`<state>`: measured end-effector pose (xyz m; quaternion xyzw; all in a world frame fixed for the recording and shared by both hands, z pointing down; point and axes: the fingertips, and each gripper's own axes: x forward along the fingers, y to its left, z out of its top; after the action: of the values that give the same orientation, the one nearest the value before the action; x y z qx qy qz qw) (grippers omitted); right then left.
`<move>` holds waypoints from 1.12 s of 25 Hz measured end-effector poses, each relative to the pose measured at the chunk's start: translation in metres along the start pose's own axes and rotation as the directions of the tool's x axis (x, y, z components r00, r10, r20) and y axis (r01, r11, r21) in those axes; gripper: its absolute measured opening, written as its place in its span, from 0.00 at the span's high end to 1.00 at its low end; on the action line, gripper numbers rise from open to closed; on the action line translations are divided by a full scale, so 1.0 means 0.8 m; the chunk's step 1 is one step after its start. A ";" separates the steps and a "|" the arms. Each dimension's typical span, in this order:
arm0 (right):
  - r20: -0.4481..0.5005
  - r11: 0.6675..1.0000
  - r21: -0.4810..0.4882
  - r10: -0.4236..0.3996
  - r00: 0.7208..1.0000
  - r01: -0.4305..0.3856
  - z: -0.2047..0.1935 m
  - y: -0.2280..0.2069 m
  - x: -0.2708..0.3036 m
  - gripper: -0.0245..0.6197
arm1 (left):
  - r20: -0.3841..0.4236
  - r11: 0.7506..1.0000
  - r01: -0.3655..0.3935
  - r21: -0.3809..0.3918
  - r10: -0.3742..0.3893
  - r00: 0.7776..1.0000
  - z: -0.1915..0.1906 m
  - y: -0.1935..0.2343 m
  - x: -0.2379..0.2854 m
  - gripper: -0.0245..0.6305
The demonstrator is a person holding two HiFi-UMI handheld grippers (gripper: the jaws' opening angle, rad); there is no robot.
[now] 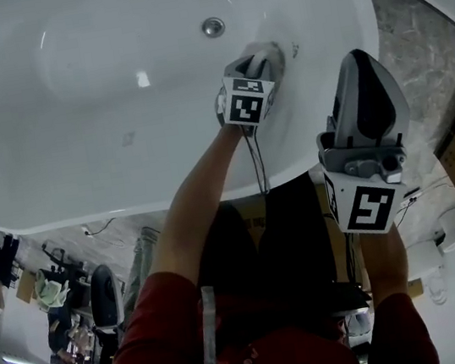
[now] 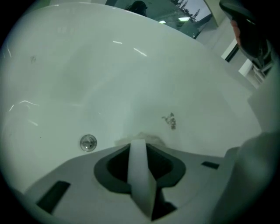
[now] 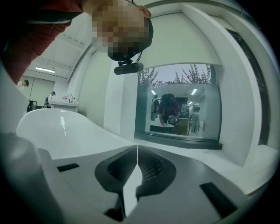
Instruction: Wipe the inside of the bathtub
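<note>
1. White cloth clamped flat between the jaws of the left gripper, crumpled end poking out past the tips; gripped that way, probably, to let the loose end serve as the wiping pad
2. Reached well down into the bathtub and seemingly pressed against the inner wall on the person's side of the drain, near it but not on it; arm stretched over the rim to get there
3. Small dark smudge on the wall just ahead of the cloth, apart from it; likely the next patch to rub
4. Right gripper clenched, tips touching with nothing between them, held up over the tub's near edge and well apart from the cloth; seemingly kept idle, clear of the wiping arm
5. Judged mid-wipe; extent of wiping so far impossible to tell on the glossy surface
6. Worth keeping the cloth end between jaw tips and wall on the curve, to avoid scraping hard plastic on the finish
</note>
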<state>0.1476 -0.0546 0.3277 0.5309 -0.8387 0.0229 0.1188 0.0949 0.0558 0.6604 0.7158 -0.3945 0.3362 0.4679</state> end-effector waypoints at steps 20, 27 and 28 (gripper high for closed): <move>-0.014 0.991 -0.010 0.132 0.991 -0.132 -0.038 0.050 0.055 0.94 | -0.114 0.994 -0.098 0.055 0.104 0.988 -0.058 0.122 0.104 0.82; -0.029 0.992 -0.001 0.129 0.991 -0.129 -0.048 0.052 0.058 0.94 | -0.119 0.994 -0.104 0.042 0.108 0.987 -0.065 0.130 0.111 0.82; -0.031 0.992 -0.001 0.127 0.991 -0.127 -0.048 0.052 0.057 0.94 | -0.117 0.994 -0.099 0.040 0.103 0.988 -0.064 0.130 0.111 0.82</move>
<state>0.0981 -0.0704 0.3792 0.4758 -0.8690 0.0373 0.1306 0.0386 0.0557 0.7951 0.6816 -0.3960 0.4082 0.4605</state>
